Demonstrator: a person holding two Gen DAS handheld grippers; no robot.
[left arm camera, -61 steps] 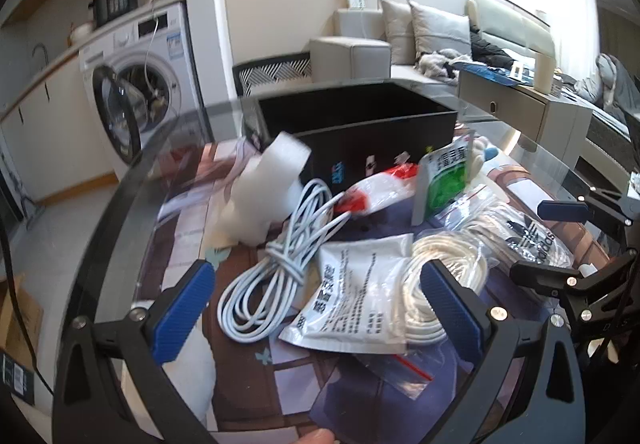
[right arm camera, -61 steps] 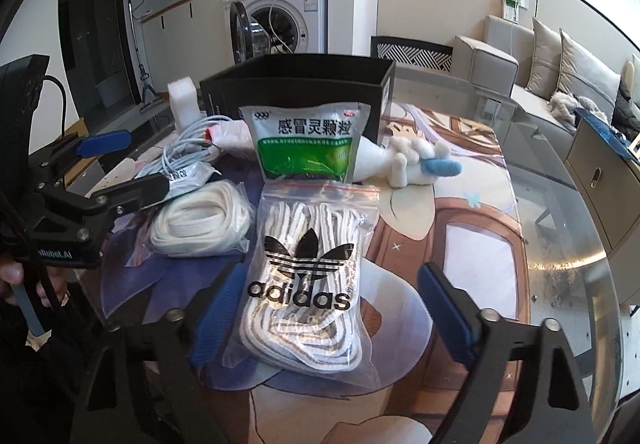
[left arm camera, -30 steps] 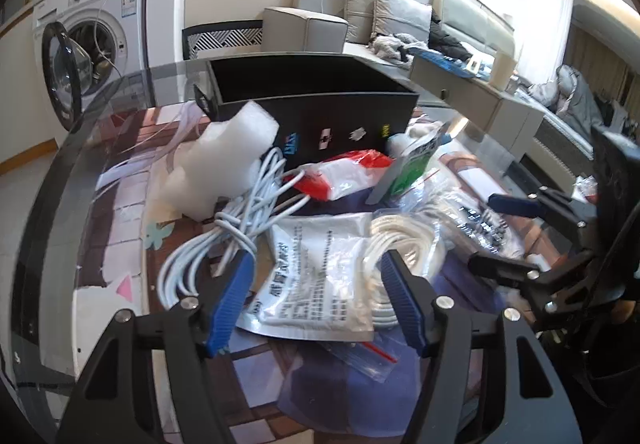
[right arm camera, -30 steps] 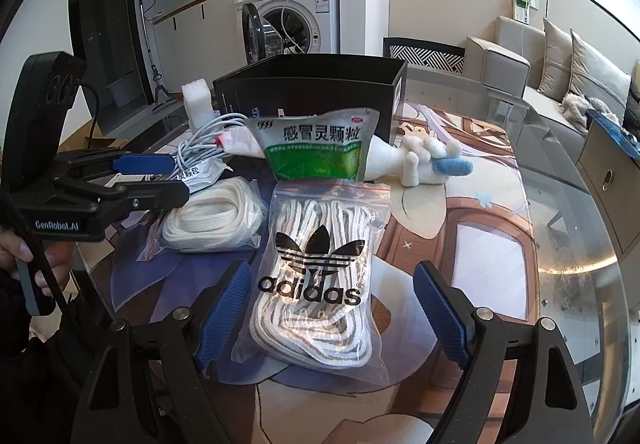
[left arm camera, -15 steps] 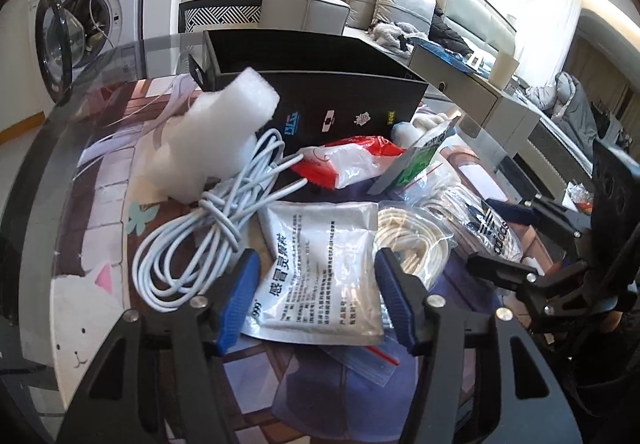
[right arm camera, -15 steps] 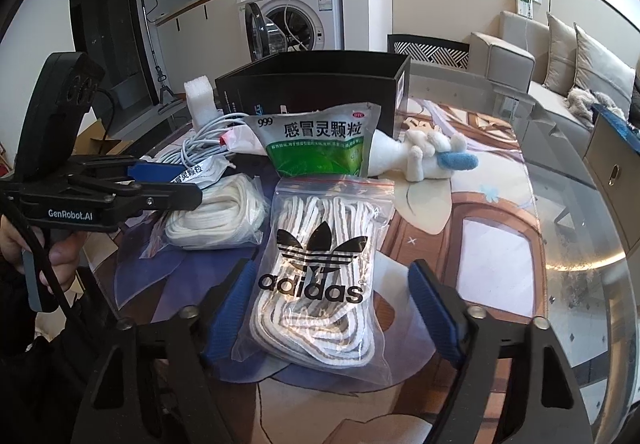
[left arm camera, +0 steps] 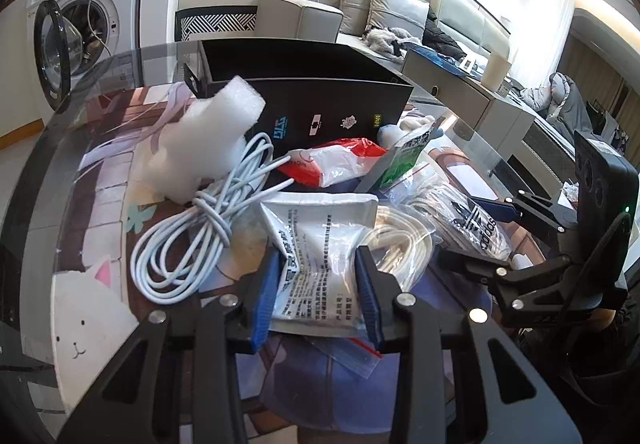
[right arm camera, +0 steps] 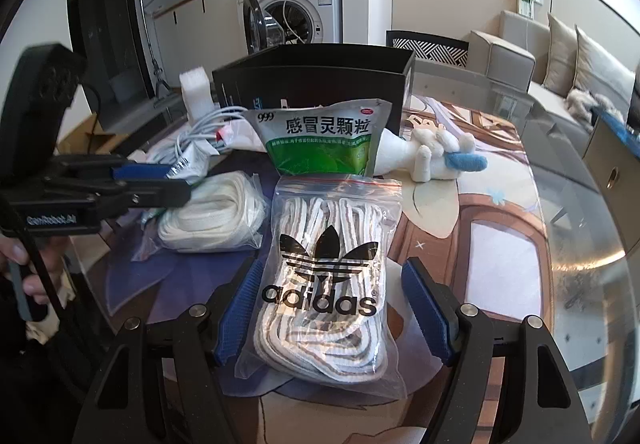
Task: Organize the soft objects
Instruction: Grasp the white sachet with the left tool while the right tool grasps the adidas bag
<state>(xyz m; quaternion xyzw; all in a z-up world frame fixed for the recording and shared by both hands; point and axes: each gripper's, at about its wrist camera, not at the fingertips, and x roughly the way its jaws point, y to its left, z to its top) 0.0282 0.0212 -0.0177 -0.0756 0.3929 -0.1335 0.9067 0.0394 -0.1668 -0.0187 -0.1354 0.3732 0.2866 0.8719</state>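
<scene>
Taking the open black cardboard box [left arm camera: 304,84] as landmark: left of and before it lie a white foam block [left arm camera: 208,136] and a coiled pale-blue cable [left arm camera: 188,240]. Directly before the box, the left gripper [left arm camera: 318,292] has its blue pads pinched against the near end of a white printed foil sachet [left arm camera: 320,244], whose long axis runs toward the box. To the right, the right gripper [right arm camera: 332,308] stands wide, straddling without touching the clear zip bag of white laces [right arm camera: 332,276], also lengthwise boxward.
</scene>
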